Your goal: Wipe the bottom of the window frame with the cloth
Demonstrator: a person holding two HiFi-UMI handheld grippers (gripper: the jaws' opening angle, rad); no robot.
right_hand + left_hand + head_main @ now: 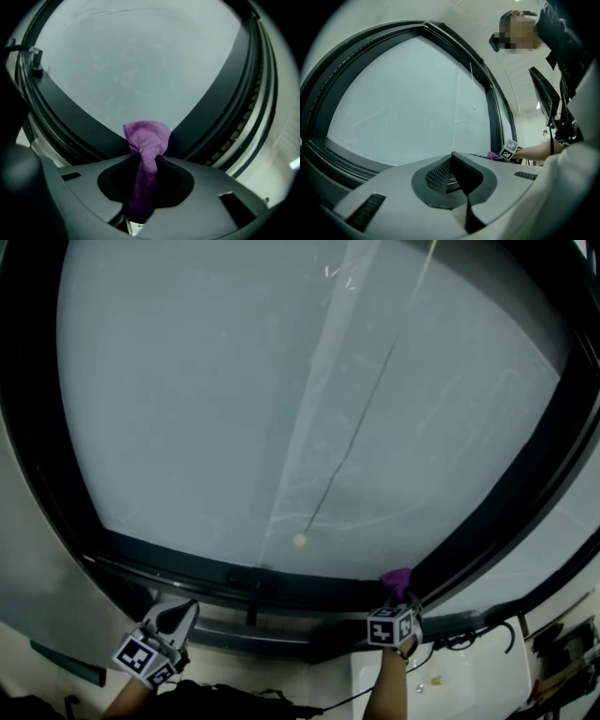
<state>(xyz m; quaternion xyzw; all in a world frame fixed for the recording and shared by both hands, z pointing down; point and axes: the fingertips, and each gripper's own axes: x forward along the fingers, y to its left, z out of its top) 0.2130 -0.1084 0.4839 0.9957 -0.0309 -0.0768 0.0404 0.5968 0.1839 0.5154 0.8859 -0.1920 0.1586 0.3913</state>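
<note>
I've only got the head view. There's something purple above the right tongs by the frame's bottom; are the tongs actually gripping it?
Observer: Yes, the right gripper view shows the right tongs shut on a purple cloth, its bunched end sticking out past the tips.
Operator: And the left tongs, holding anything?
Observer: No, the left gripper view shows the left tongs closed, tips together, nothing between them.

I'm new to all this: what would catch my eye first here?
A huge pale window pane fills the head view, ringed by a dark frame. At the frame's bottom right corner, the right gripper pinches a purple cloth, the only bright colour. The left gripper sits shut and empty at lower left.
</note>
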